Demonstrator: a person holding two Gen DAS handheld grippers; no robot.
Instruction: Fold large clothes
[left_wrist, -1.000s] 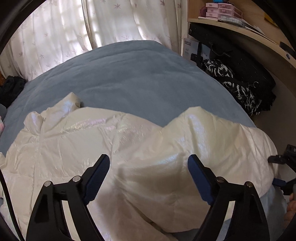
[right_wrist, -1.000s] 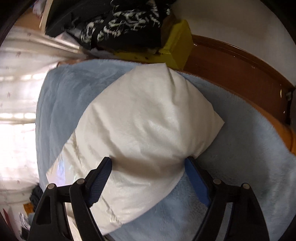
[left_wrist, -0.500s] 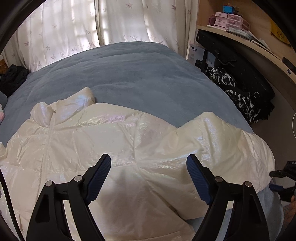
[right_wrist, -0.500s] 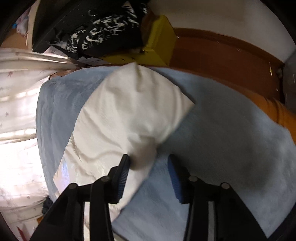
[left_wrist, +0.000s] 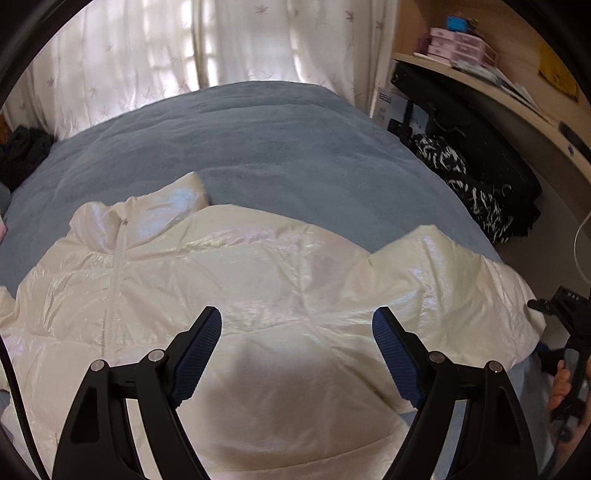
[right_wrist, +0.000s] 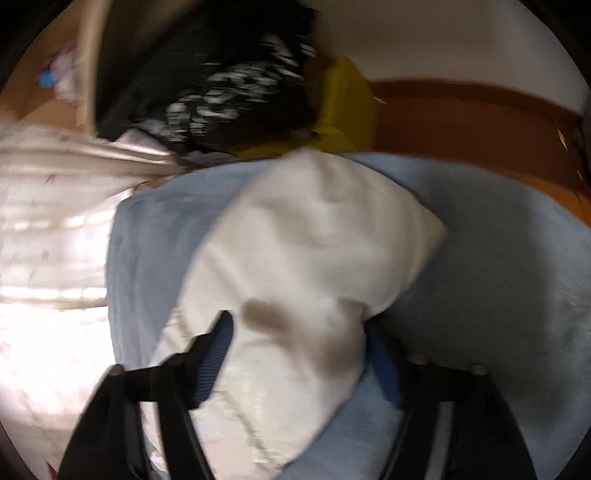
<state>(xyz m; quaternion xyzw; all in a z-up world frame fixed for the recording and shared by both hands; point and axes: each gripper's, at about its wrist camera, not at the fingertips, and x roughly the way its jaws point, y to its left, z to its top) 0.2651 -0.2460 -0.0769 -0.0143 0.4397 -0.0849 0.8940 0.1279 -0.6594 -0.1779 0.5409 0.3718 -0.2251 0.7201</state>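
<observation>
White puffer jacket (left_wrist: 258, 295) lies spread across near part of the bed (left_wrist: 258, 140), on the blue-grey blanket, zip and collar toward the left in left wrist view, one padded section bunched up at right. Right gripper (right_wrist: 299, 354): fingers (right_wrist: 216, 358) have just been closing, now pinched on a fold of the jacket at its near edge, fabric bulging up between the blue pads; frame is motion-blurred. Left gripper (left_wrist: 297, 352): fingers wide apart, hovering over the jacket's middle, nothing held. Beyond the bed: patterned curtain (left_wrist: 184, 55) over a bright window, wooden shelf (left_wrist: 480, 85) with pink boxes, black-and-white clothing pile (left_wrist: 465, 184) beside the bed, yellow box (right_wrist: 347, 107) by brown headboard (right_wrist: 480, 122)
</observation>
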